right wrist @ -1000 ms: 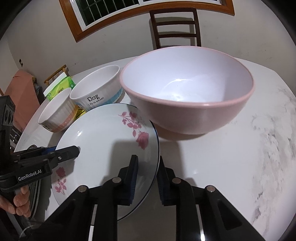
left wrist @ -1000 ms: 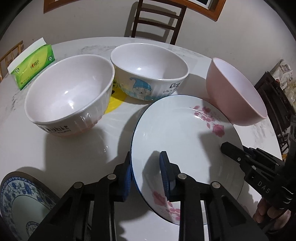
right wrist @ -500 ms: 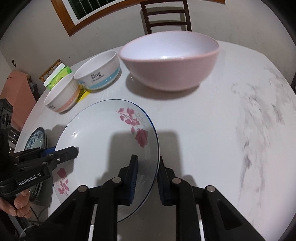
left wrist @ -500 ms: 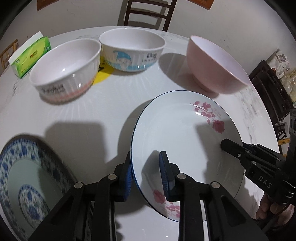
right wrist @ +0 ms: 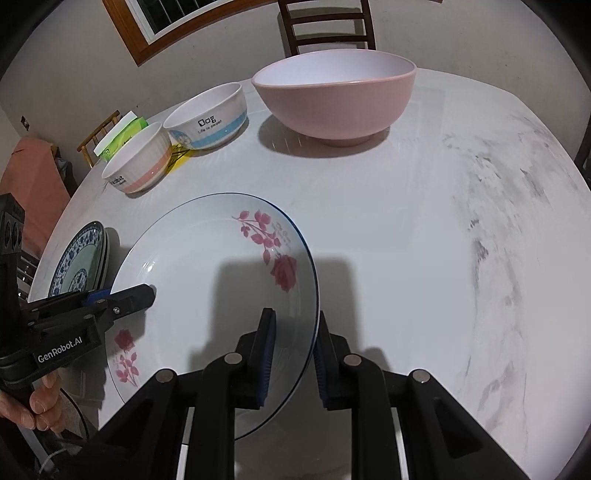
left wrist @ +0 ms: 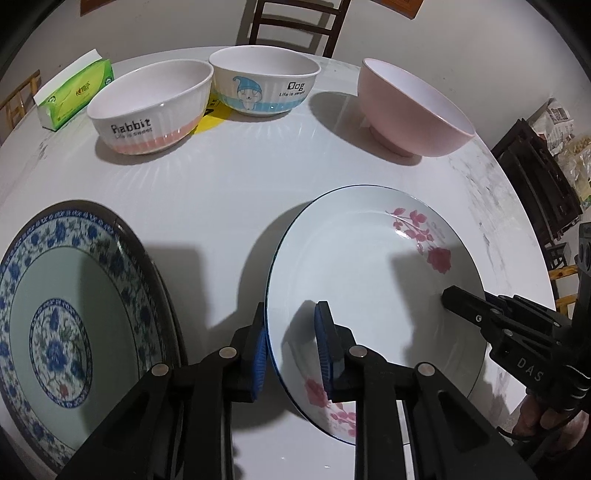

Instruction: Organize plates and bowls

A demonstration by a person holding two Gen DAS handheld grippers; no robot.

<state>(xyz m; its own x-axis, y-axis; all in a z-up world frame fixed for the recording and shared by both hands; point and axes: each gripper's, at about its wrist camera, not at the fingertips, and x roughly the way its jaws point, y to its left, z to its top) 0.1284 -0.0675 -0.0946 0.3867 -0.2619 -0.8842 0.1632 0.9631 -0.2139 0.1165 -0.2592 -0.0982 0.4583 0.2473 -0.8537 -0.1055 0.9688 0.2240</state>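
On the white marbled tabletop (right wrist: 424,240) a white plate with pink roses (left wrist: 369,266) is held from both sides. At its left rim the left hand-held gripper (left wrist: 291,343) straddles the edge — one blue-padded finger outside and below the rim, the other over the plate's inner face — and its jaws are closing on that edge. At the opposite rim the right hand-held gripper (right wrist: 293,350) is clamped narrow on the plate, one finger over the inner face and one outside the blue-lined edge. Each gripper shows in the other's camera, with a person's fingers (right wrist: 33,406) wrapped round the left handle.

Just left of the rose plate lies a blue-and-white patterned plate (left wrist: 66,317) — from the right wrist view it seems to sit on a second plate, though that is hard to tell.

Toward the far side stand three bowls, all upright. A plain pink bowl (right wrist: 336,96) stands apart on the right. A white bowl with a blue band, marked "Dog" (left wrist: 264,83), stands just beside a white bowl with a pink band, marked "Rabbit" (left wrist: 151,107). A yellow scrap (left wrist: 210,120) lies under these two. A green tissue pack (left wrist: 74,96) sits at the far left, and a wooden chair (right wrist: 327,26) stands beyond the tabletop.
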